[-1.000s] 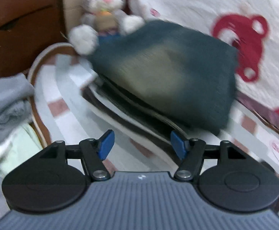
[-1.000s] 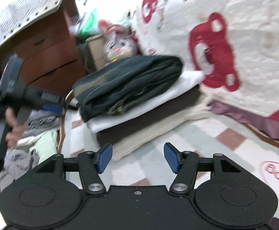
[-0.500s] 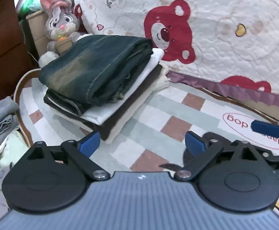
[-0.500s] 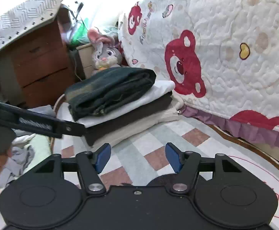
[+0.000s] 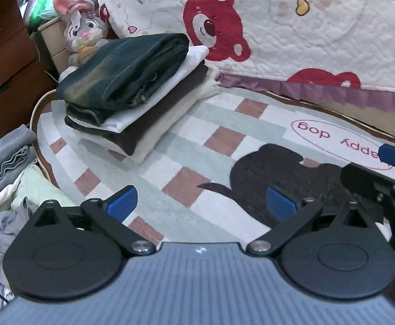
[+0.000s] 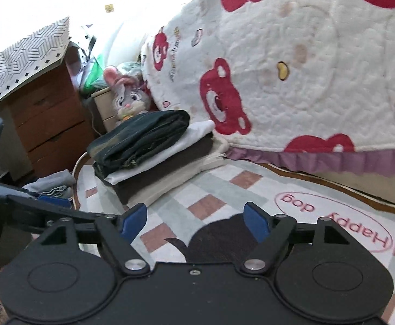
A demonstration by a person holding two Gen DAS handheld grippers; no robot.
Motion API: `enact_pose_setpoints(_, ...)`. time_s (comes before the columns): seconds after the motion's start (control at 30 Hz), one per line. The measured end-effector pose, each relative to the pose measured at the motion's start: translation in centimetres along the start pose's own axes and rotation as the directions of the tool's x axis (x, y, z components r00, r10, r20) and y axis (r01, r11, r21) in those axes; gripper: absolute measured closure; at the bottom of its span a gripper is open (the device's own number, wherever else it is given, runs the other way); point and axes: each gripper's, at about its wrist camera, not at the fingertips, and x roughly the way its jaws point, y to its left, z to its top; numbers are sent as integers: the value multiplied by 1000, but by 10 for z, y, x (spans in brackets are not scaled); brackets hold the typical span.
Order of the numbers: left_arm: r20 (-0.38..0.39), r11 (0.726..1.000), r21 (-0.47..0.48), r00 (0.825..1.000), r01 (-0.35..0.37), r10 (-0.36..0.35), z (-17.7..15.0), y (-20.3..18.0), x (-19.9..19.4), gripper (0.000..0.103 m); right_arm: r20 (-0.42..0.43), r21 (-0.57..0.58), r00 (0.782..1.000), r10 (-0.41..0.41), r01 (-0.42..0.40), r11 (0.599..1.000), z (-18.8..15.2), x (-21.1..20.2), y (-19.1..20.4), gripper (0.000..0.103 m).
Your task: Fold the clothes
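A stack of folded clothes (image 5: 132, 100), dark jeans (image 5: 124, 67) on top, sits at the far left of a checked rug (image 5: 213, 124) beside a bear-print quilt (image 5: 292, 27). The left gripper (image 5: 201, 203) hangs spread wide and empty over the rug (a plush rabbit (image 5: 81, 32) looks on); the right gripper (image 6: 196, 220), jaws opening, holds nothing

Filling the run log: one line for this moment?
left gripper open, empty | right gripper opening, empty | folded stack on rug

Rug (image 5: 205, 124) ahead of left claw (image 5: 200, 203) lies open; folded stack (image 5: 132, 86) obstructs front-left, loose pile (image 5: 5, 168) apparently crowds left.
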Motion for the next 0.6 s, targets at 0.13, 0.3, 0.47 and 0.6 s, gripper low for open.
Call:
enact_pose_setpoints(0.13,-14,1000,9,1000,17,-16,-4,-2,-3,0,3,1,1000,-11,11,1000,-6,-4,0,21)
enact_pose_setpoints(0.3,-12,1000,-8,1000,-2,2,-6,2,-8,0,-4,-2,1000,-3,3,1000,-7,-4,3,21)
enact_pose_setpoints(0.47,-27,1000,-11,1000,-1,1,-8,4,-9,0,-11,-2,1000,11,-12,1000,-4,-3,8,21)
enact_pose_setpoints(0.6,-42,1000,-16,999,7,-8,-11,3,-10,0,-14,-5,1000,20,-21,1000,-2,-5,13,21)
